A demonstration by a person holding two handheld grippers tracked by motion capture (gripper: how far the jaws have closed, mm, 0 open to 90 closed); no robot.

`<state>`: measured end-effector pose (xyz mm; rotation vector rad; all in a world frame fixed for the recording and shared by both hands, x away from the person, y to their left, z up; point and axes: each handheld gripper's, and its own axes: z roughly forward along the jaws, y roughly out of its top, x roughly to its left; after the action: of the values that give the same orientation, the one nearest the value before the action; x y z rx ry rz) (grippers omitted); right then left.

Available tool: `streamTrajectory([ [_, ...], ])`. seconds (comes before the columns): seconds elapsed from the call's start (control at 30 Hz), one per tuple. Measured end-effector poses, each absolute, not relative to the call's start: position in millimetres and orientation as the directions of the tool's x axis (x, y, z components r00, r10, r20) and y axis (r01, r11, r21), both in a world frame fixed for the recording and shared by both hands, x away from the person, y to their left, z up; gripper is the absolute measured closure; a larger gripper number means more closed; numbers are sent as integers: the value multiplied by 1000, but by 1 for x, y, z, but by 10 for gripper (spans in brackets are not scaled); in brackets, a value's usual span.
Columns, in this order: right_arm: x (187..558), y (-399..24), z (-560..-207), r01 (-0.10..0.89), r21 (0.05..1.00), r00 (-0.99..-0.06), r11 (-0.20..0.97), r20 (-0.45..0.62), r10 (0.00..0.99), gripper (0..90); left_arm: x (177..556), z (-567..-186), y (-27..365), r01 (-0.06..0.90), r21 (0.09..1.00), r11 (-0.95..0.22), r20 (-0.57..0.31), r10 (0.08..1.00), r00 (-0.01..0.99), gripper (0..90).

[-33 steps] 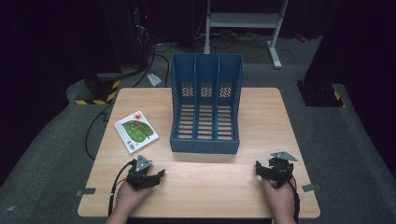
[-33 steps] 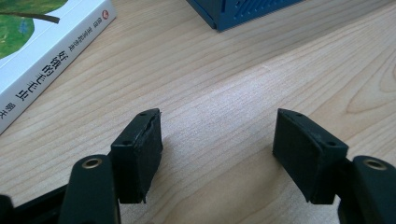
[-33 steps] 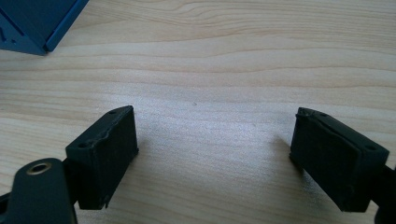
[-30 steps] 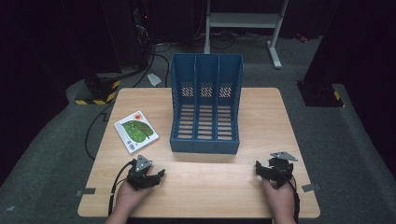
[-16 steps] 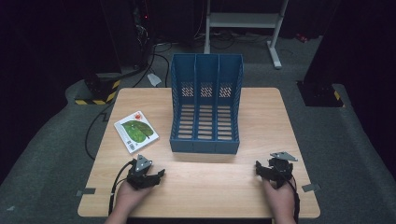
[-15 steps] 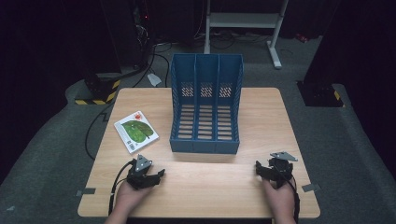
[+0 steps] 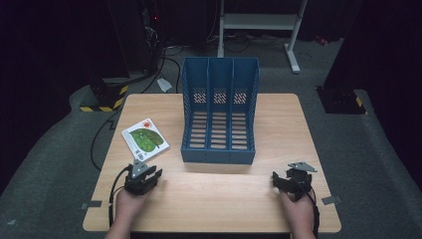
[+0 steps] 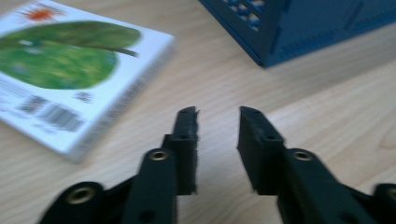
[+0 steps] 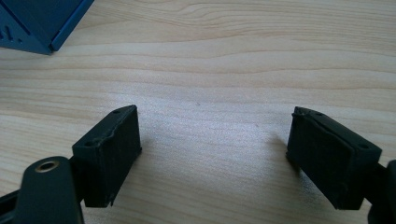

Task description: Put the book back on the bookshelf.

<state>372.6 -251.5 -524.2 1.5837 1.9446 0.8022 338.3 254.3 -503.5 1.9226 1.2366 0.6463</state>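
Observation:
A white book with a green leaf on its cover (image 7: 145, 140) lies flat on the left half of the wooden table (image 7: 219, 199). My left gripper (image 7: 151, 174) rests on the table just in front of it, jaws a narrow gap apart with nothing between them. In the left gripper view the book (image 8: 65, 70) lies ahead and to the left of that gripper (image 8: 218, 112). My right gripper (image 7: 279, 181) rests near the front right, and the right gripper view shows this gripper (image 9: 215, 112) wide open over bare wood.
A blue three-slot file rack (image 7: 219, 114) stands at the table's middle with its open side up and toward me. Its corner (image 8: 299, 23) shows in the left gripper view, and another corner (image 9: 32, 23) in the right gripper view. Cables and dark floor surround the table.

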Motion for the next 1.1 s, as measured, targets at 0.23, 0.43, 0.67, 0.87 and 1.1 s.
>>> streamTrajectory([
  [0.23,372,-252,-524,683,714,-210,157,-14,978,174,362,-498,284,552,810,-197,45,960,277,569],
  [0.43,372,-251,-524,683,714,-208,155,-13,978,176,386,-513,298,580,806,-124,1,978,207,296],
  [0.67,371,-251,-524,681,716,-203,154,-17,979,183,399,-525,309,626,778,-54,-48,988,145,276],
  [0.87,370,-250,-524,683,715,-202,152,-15,979,192,398,-527,300,648,752,-119,1,984,179,377],
  [1.1,370,-250,-524,682,716,-203,152,-15,979,197,388,-519,289,620,766,-168,-14,961,278,498],
])
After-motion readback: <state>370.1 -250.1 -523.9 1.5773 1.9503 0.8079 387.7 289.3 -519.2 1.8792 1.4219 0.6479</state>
